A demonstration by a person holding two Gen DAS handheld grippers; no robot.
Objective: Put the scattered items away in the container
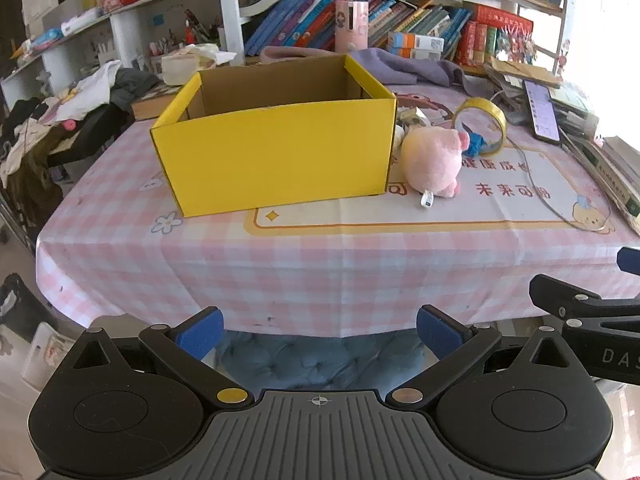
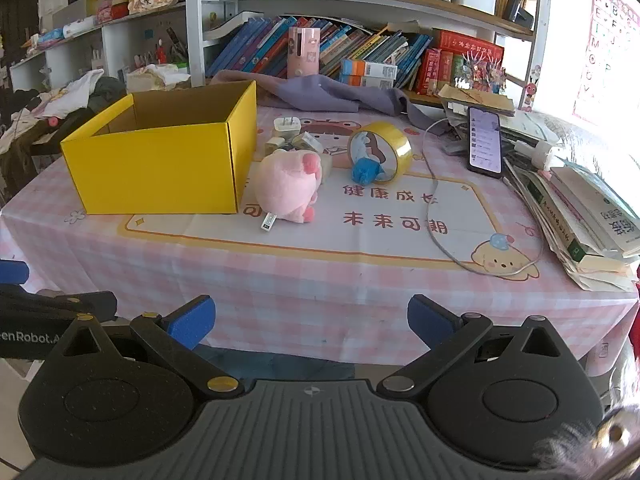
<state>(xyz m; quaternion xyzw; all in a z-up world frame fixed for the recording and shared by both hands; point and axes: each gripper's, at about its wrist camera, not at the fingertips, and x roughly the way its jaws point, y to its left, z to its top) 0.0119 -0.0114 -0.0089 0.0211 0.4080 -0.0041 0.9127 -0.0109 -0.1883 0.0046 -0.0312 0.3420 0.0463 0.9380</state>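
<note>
near tablecloth [image 2: 320, 280] strip bare; yellow box [image 2: 160, 168] top open; pink plush [image 2: 286, 188] crowds box's right wall.

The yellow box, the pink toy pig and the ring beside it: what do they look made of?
Yellow box: likely cardboard, yellow matte outside, plain brown inside, with folded corners.
Pink toy pig: looks like soft plush fabric, fuzzy surface, with a sewn-in tag.
Ring: apparently a roll of yellowish adhesive tape, glossy and partly see-through; what the core is made of I can't tell.
</note>
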